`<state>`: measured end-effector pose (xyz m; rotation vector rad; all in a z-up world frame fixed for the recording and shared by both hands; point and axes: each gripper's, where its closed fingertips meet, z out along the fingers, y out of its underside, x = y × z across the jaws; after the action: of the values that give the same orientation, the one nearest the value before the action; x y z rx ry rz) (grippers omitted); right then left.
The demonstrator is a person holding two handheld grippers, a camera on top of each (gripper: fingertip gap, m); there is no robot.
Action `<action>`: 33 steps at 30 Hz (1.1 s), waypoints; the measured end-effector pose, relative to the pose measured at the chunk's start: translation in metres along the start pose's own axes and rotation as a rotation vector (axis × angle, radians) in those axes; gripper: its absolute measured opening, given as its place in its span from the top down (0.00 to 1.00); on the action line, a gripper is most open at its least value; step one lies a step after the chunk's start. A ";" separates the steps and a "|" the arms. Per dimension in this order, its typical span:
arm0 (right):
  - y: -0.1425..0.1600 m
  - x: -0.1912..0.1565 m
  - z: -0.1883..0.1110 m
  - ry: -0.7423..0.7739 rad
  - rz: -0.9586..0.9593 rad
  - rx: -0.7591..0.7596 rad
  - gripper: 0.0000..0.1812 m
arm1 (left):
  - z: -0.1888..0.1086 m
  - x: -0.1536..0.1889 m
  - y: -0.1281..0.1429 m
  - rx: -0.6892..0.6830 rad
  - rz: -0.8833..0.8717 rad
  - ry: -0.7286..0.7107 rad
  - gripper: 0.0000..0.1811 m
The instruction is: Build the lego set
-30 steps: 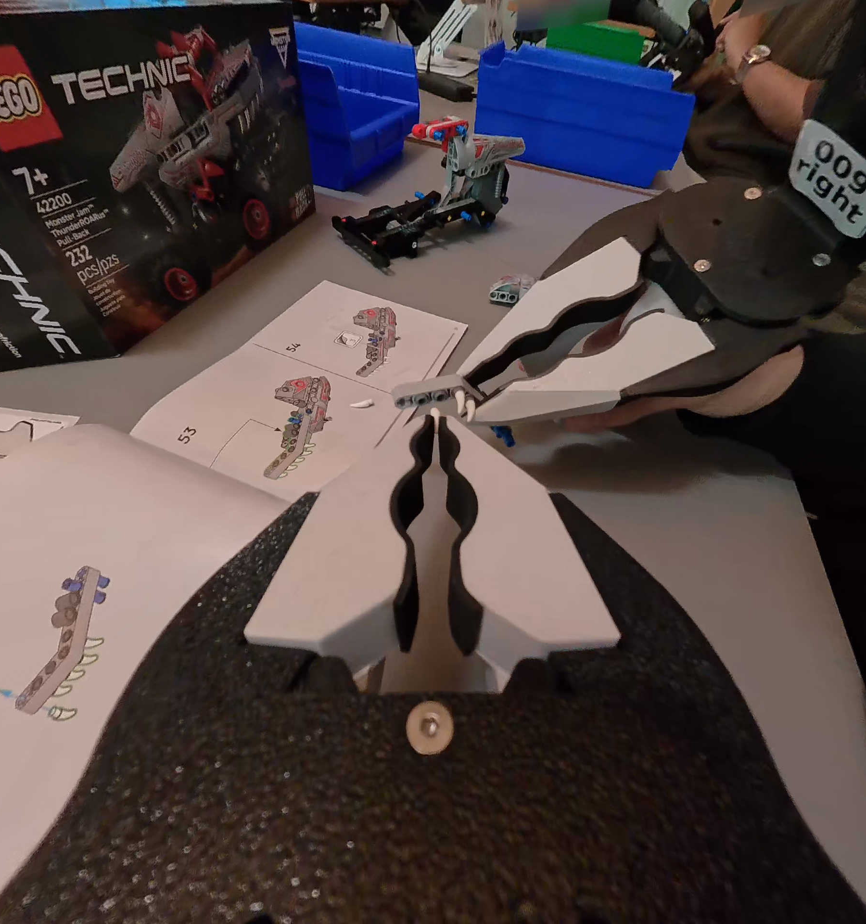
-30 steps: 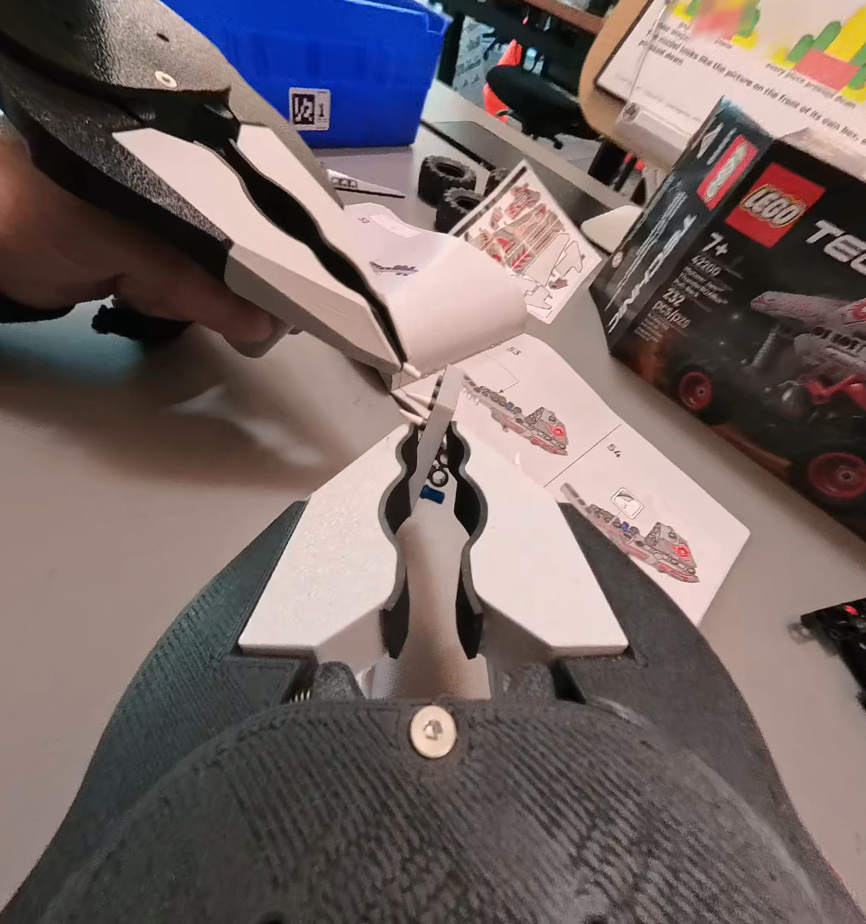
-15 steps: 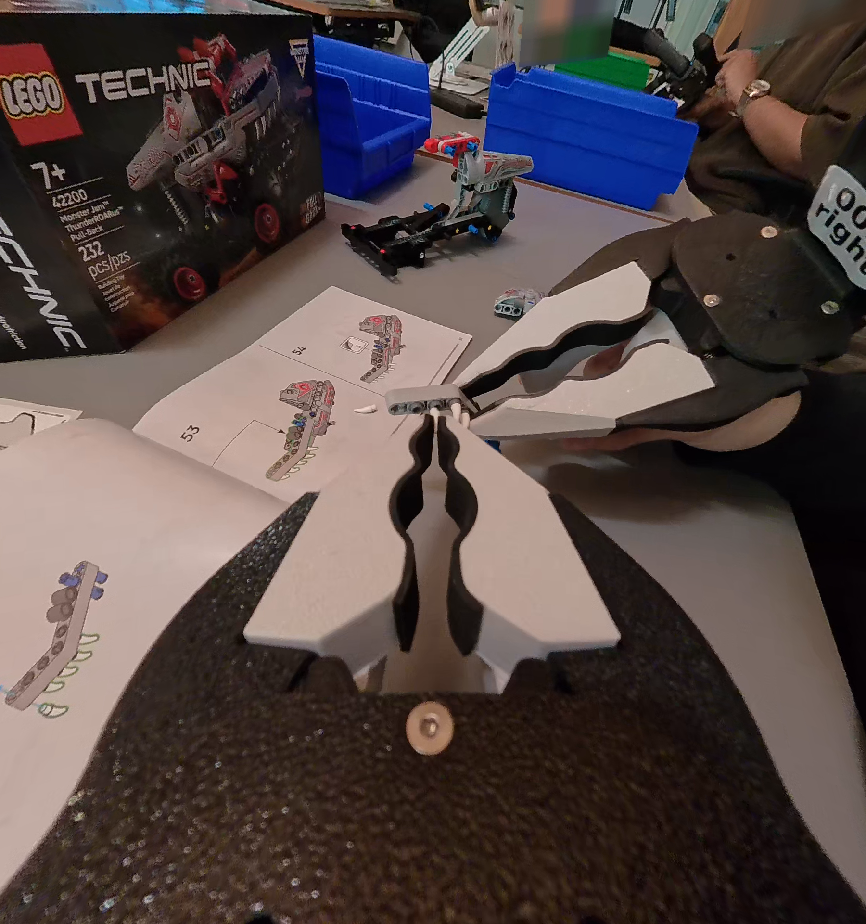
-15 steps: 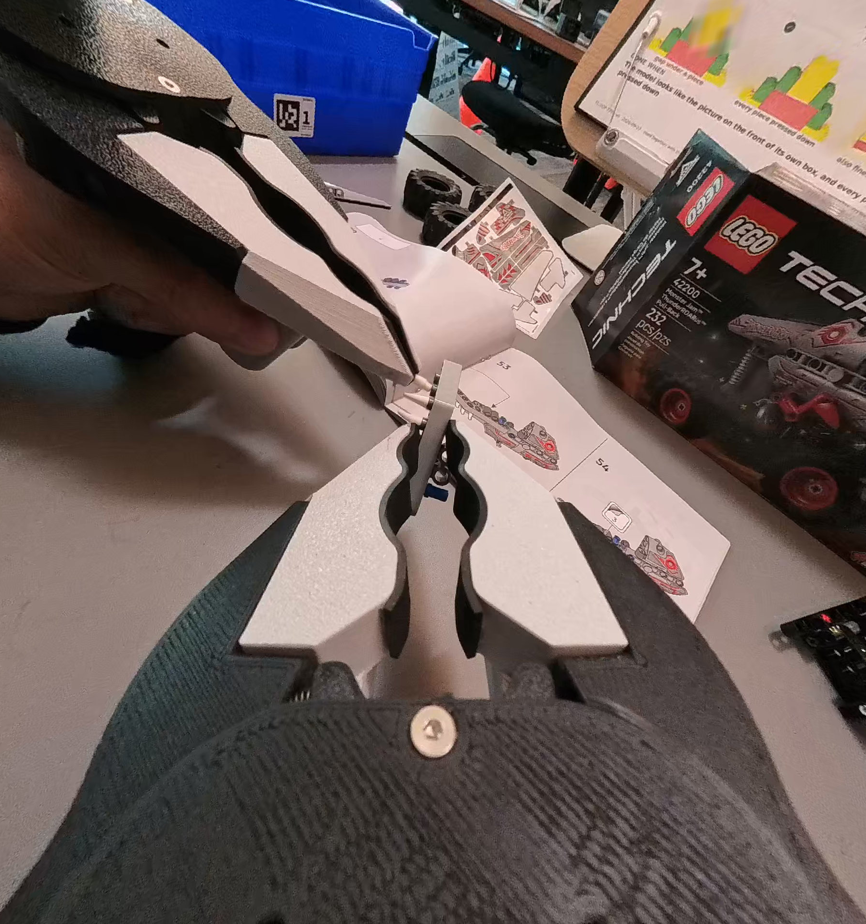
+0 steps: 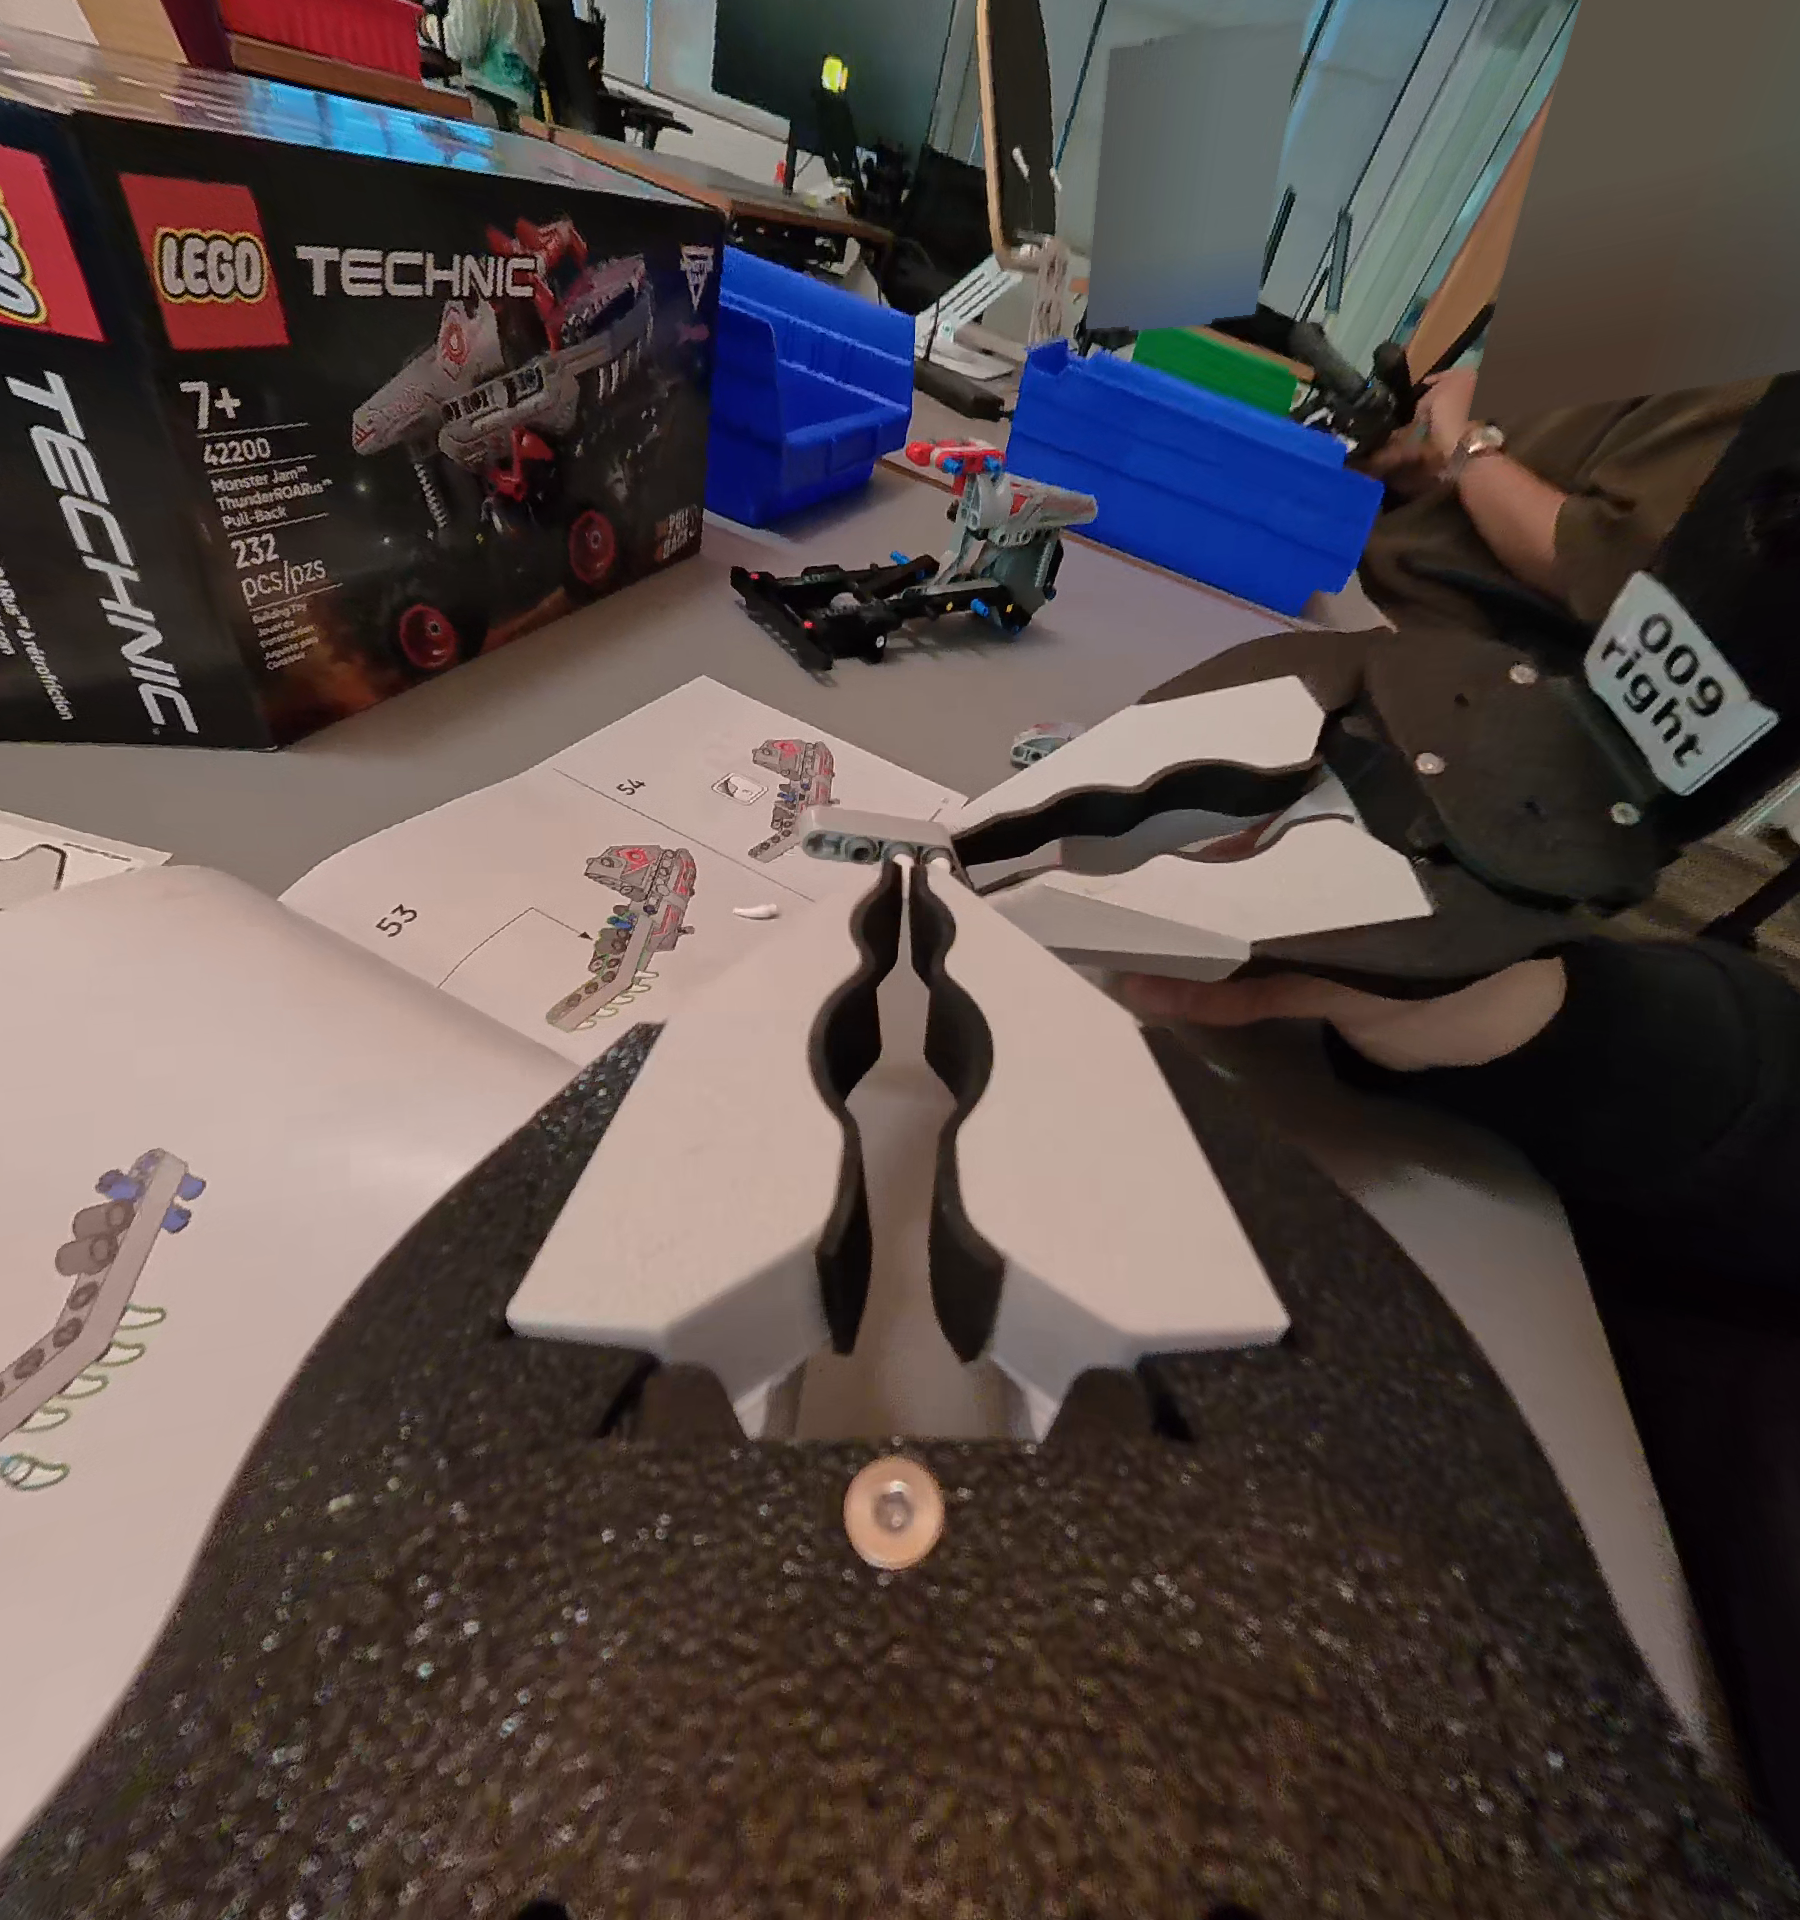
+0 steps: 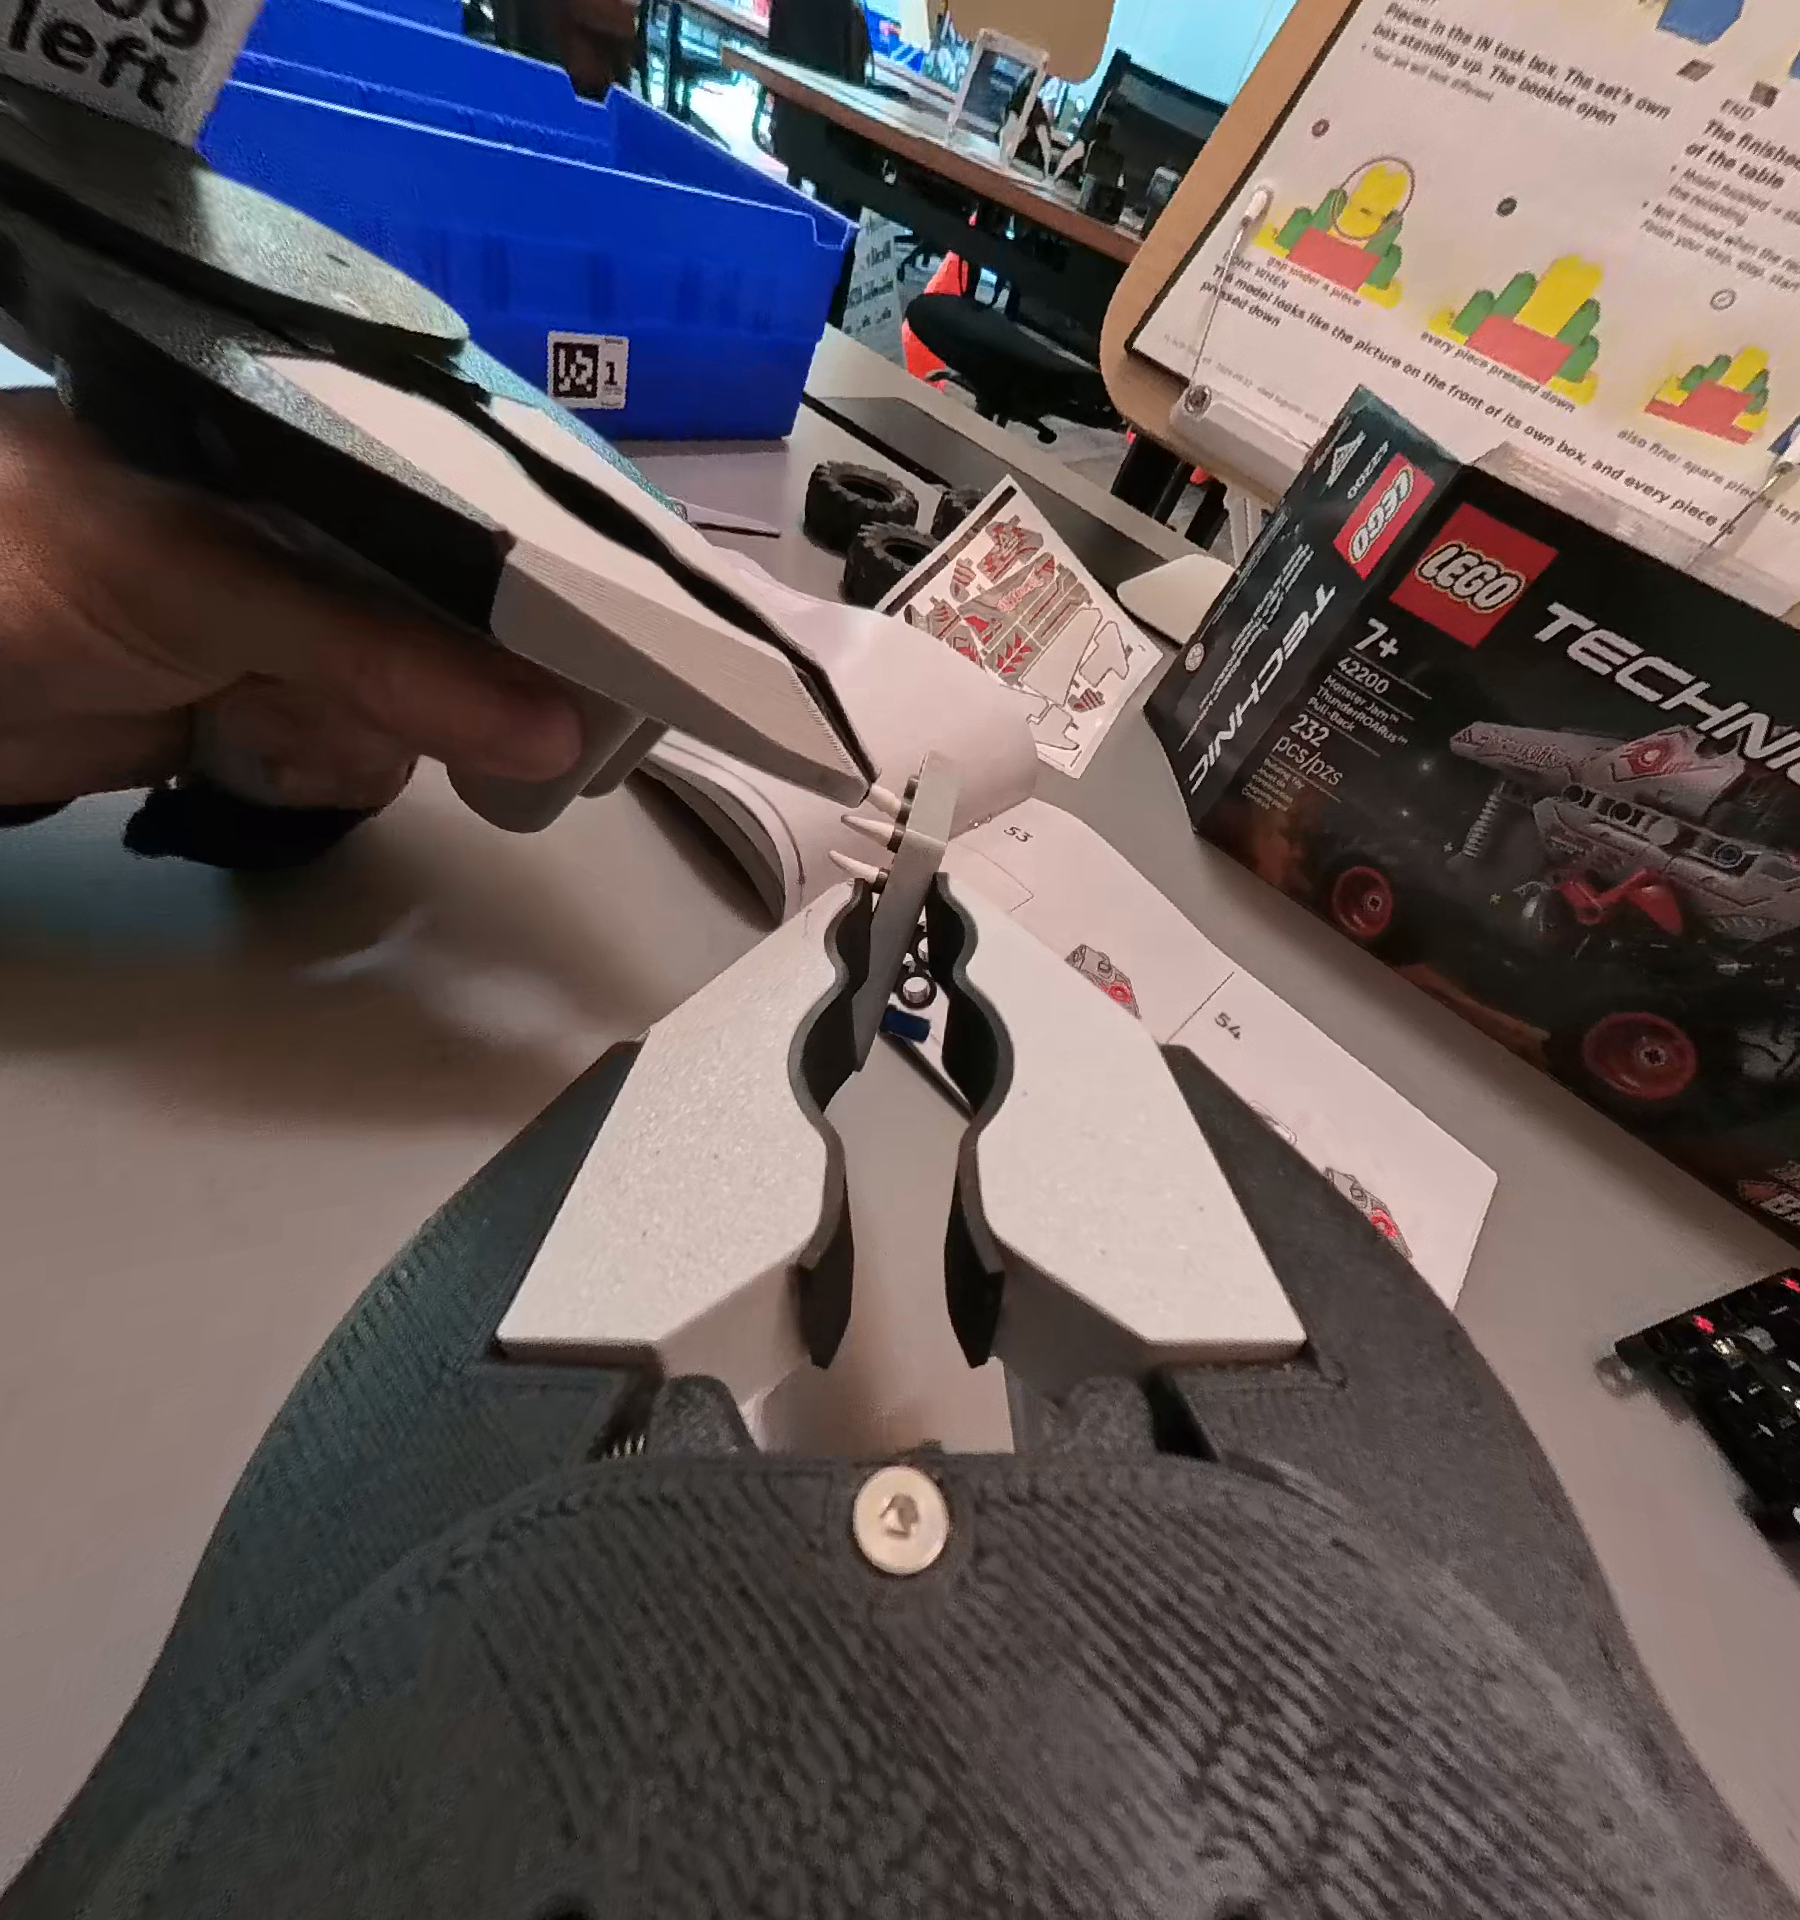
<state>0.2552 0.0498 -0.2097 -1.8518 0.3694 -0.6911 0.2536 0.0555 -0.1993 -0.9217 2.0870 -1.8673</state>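
My right fingers (image 6: 891, 914) clamp the grey beam (image 6: 911, 862) edge-up above the table (image 6: 252, 1091), teeth side facing my left fingers (image 5: 898, 875), which pinch a white tooth (image 6: 880, 798) at its next hole; booklet (image 5: 584, 883) open beneath for reference.

The near end of the grey beam (image 6: 901, 914) is hidden between the right gripper's (image 6: 891, 904) fingers. Whether the left gripper (image 5: 898, 873) actually pinches the white tooth (image 5: 902, 860) is too small to tell (only a sliver shows). The black frame (image 6: 1769, 1382) is blurred and cut off by the right wrist view's edge. The open booklet (image 5: 200, 1091) runs off the left wrist view's left edge.
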 end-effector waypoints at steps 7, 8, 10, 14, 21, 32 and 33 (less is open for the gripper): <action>-0.011 0.001 0.000 0.006 0.057 0.065 0.95 | -0.004 0.001 -0.011 0.046 0.129 -0.071 1.00; -0.013 0.001 -0.001 0.002 0.067 0.078 0.95 | -0.004 0.002 -0.012 0.054 0.143 -0.077 1.00; -0.016 0.002 -0.003 -0.005 0.075 0.107 0.95 | -0.005 0.004 -0.016 0.078 0.120 -0.061 1.00; -0.019 0.001 -0.003 -0.019 0.080 0.124 0.95 | -0.006 0.005 -0.018 0.108 0.060 -0.023 1.00; -0.020 -0.002 -0.004 -0.050 0.083 0.134 0.95 | -0.008 0.006 -0.018 0.075 0.213 -0.064 1.00; -0.019 -0.001 -0.005 -0.039 0.054 0.138 0.95 | -0.006 0.007 -0.016 0.078 0.172 -0.038 1.00; -0.021 -0.001 -0.006 -0.040 0.060 0.146 0.95 | -0.006 0.007 -0.017 0.084 0.177 -0.041 1.00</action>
<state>0.2491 0.0540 -0.1895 -1.7065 0.3387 -0.6231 0.2503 0.0566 -0.1802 -0.7249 1.9790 -1.8149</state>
